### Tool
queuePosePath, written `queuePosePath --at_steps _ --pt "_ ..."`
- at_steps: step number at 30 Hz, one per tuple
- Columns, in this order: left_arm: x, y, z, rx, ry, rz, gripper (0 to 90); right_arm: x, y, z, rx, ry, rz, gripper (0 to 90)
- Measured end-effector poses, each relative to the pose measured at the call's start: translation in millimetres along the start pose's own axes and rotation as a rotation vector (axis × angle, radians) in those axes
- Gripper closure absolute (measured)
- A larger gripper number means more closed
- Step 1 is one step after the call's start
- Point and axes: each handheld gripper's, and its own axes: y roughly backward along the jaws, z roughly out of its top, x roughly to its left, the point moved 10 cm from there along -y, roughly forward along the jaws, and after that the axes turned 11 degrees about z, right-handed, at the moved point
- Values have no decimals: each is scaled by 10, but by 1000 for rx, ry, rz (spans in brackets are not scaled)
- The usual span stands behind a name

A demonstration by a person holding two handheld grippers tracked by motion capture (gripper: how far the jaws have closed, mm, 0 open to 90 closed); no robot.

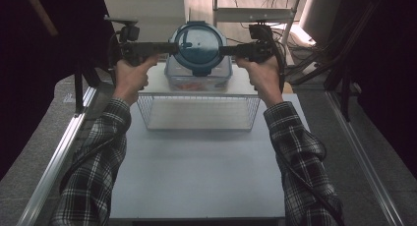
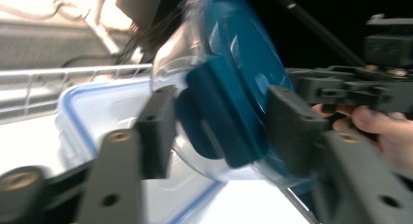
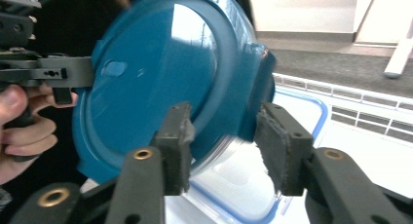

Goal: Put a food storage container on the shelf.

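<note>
A round clear container with a blue lid (image 1: 199, 46) hangs tipped on its side, lid toward me, above an open rectangular clear box with a blue rim (image 1: 199, 79). My left gripper (image 1: 172, 49) is at the container's left side. In the left gripper view the lid's side latch (image 2: 219, 117) sits between the jaws of the left gripper (image 2: 221, 131), whose pads stand slightly off it. My right gripper (image 1: 226, 50) is at the right side. In the right gripper view the right gripper (image 3: 224, 146) is shut on the container's rim (image 3: 204, 136) and latch.
The rectangular box (image 3: 302, 107) rests on a white wire rack (image 1: 199, 113) at the far end of the white table (image 1: 196, 172). Shelving and cables stand behind it. Metal rails (image 1: 59, 157) run along both table sides.
</note>
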Motion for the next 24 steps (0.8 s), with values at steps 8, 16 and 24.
queuePosePath --at_steps 8,16,24 --pt "129 -71 111 -52 -71 124 471 -17 -71 59 -39 -9 5 546" --pt "43 114 64 -114 -165 200 473 -10 48 14 -74 12 23 542" --pt "8 253 -256 -104 -164 112 452 -4 202 -146 -75 56 45 560"
